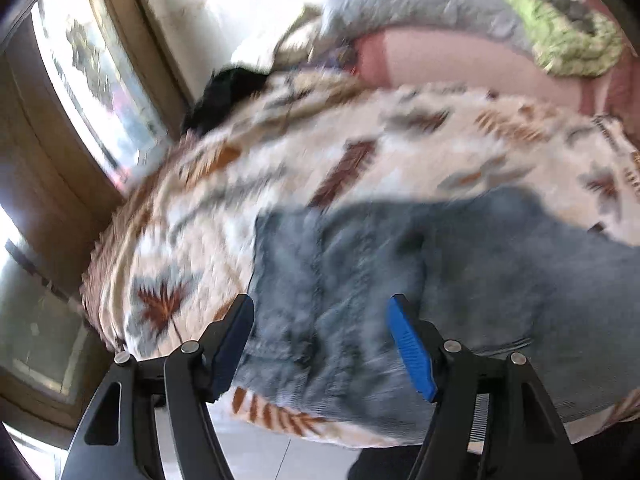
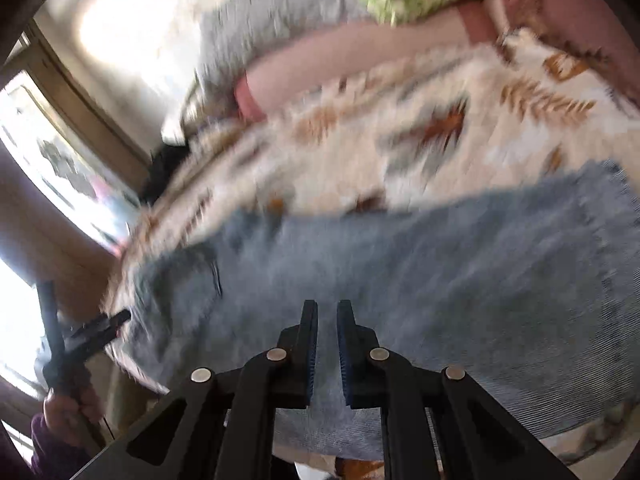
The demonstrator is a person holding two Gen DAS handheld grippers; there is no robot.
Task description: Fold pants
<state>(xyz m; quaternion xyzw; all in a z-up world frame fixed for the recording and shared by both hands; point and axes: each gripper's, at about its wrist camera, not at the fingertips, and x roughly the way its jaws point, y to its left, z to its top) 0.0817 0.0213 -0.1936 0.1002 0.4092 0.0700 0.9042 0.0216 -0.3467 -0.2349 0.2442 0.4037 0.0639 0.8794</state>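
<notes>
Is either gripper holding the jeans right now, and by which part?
Neither visibly: left gripper stands open above the jeans; right gripper is nearly shut with nothing between its pads.

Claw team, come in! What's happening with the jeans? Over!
Left claw open above the jeans, holding nothing. Right claw nearly shut, nothing visibly pinched. Jeans lie on the patterned blanket. Nothing in the way.

Daylight floods from the window [image 1: 92, 92] at left, blown out white — both views motion-blurred, fisheye-curved at edges.
</notes>
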